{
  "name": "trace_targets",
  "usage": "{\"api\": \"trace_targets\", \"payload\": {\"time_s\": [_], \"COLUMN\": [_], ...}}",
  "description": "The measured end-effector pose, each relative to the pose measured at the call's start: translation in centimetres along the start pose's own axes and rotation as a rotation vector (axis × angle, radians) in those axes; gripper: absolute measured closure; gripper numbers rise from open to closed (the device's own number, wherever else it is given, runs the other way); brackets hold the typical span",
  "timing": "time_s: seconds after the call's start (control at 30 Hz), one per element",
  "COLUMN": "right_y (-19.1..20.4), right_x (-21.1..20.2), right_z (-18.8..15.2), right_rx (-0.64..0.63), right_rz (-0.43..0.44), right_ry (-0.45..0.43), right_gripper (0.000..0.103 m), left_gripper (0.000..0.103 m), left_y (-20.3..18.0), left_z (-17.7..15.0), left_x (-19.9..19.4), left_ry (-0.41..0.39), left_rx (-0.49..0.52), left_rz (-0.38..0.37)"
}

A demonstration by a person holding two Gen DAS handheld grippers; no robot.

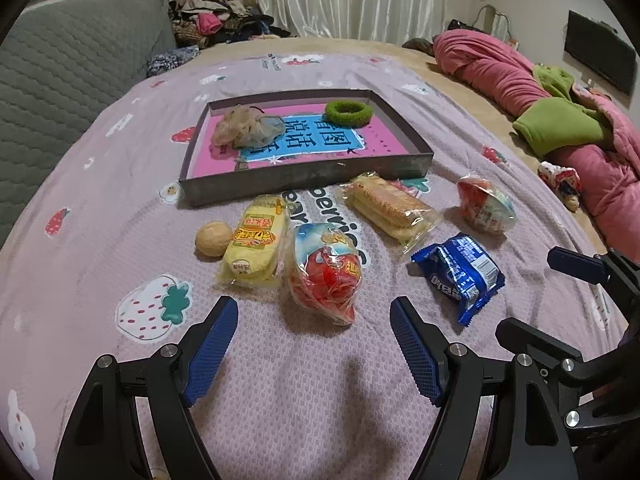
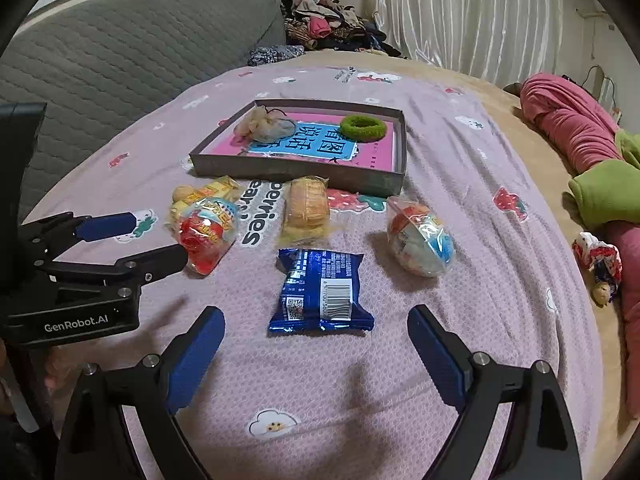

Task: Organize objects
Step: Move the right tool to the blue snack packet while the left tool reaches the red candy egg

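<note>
A shallow grey box (image 1: 304,178) (image 2: 296,172) on the bed holds a pink book, a beige mesh scrunchie (image 1: 246,128) and a green hair ring (image 1: 347,112) (image 2: 363,127). In front lie a red snack bag (image 1: 326,274) (image 2: 204,234), a yellow cake pack (image 1: 256,242), a round bun (image 1: 212,239), a cracker pack (image 1: 390,208) (image 2: 306,208), a blue Oreo pack (image 1: 460,274) (image 2: 320,292) and a red-blue egg pack (image 1: 486,204) (image 2: 422,236). My left gripper (image 1: 314,312) is open just before the red bag. My right gripper (image 2: 316,322) is open around the Oreo pack's near end.
The purple strawberry blanket (image 1: 100,184) covers the bed. A grey quilted headboard (image 2: 120,48) is at the left, a clothes pile (image 2: 332,20) behind, and pink and green bedding (image 1: 560,112) with a small doll (image 2: 598,266) at the right.
</note>
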State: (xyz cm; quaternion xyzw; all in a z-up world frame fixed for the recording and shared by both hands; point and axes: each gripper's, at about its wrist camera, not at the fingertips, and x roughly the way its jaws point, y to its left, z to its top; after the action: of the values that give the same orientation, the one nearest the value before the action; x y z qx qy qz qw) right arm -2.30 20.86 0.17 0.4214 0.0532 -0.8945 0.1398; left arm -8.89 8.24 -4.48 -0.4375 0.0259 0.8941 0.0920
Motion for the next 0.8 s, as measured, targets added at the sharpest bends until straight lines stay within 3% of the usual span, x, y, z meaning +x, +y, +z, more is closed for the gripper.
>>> {"api": "trace_targets", "payload": {"time_s": [0.8], "right_y": [-1.1], "right_x": [5.4], "right_z": [0.5], "right_rx": [0.042], "right_rz": [-0.007], "right_ry": [0.049], "right_gripper": [0.01], "left_gripper": [0.024], "left_y": [-0.5], "left_z": [2.1], "left_x": [4.4], "left_ry": [0.034], "left_rx": [0.011], "left_rz": [0.005]}}
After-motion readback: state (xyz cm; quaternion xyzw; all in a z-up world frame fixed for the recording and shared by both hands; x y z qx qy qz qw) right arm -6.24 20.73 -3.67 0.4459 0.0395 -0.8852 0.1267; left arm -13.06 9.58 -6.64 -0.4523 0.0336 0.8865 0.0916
